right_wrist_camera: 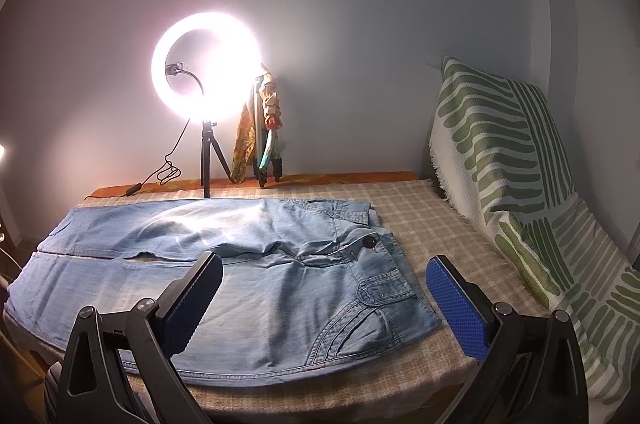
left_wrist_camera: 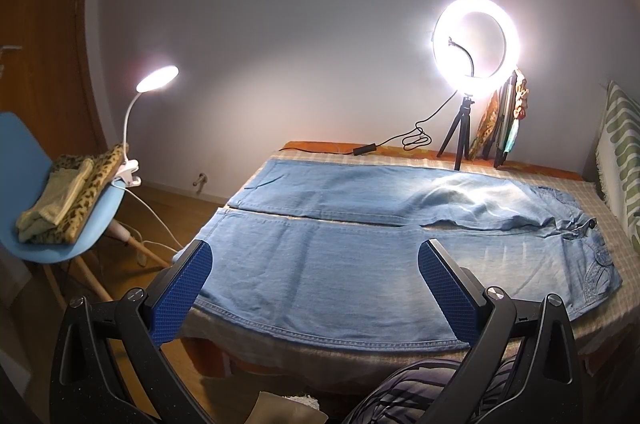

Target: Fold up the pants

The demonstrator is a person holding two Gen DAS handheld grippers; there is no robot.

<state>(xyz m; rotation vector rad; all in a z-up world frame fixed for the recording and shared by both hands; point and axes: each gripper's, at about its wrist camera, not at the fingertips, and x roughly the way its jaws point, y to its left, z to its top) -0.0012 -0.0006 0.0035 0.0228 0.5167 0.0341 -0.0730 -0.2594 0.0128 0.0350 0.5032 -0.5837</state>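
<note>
Light blue jeans [left_wrist_camera: 360, 224] lie flat and unfolded across a checked bed cover [left_wrist_camera: 592, 200], legs to the left, waistband to the right. My left gripper [left_wrist_camera: 314, 256] is open and empty, hovering over the near leg by its front edge. In the right wrist view the jeans [right_wrist_camera: 248, 264] show their waist with a dark button [right_wrist_camera: 368, 242] and front pocket. My right gripper [right_wrist_camera: 324, 272] is open and empty, over the near hip and waistband.
A lit ring light on a tripod [left_wrist_camera: 476, 44] stands at the bed's far edge with its cable [left_wrist_camera: 400, 142]. A green-patterned cushion [right_wrist_camera: 508, 160] lies to the right. A blue chair [left_wrist_camera: 52, 224] with folded clothes and a clip lamp [left_wrist_camera: 156, 80] stands left.
</note>
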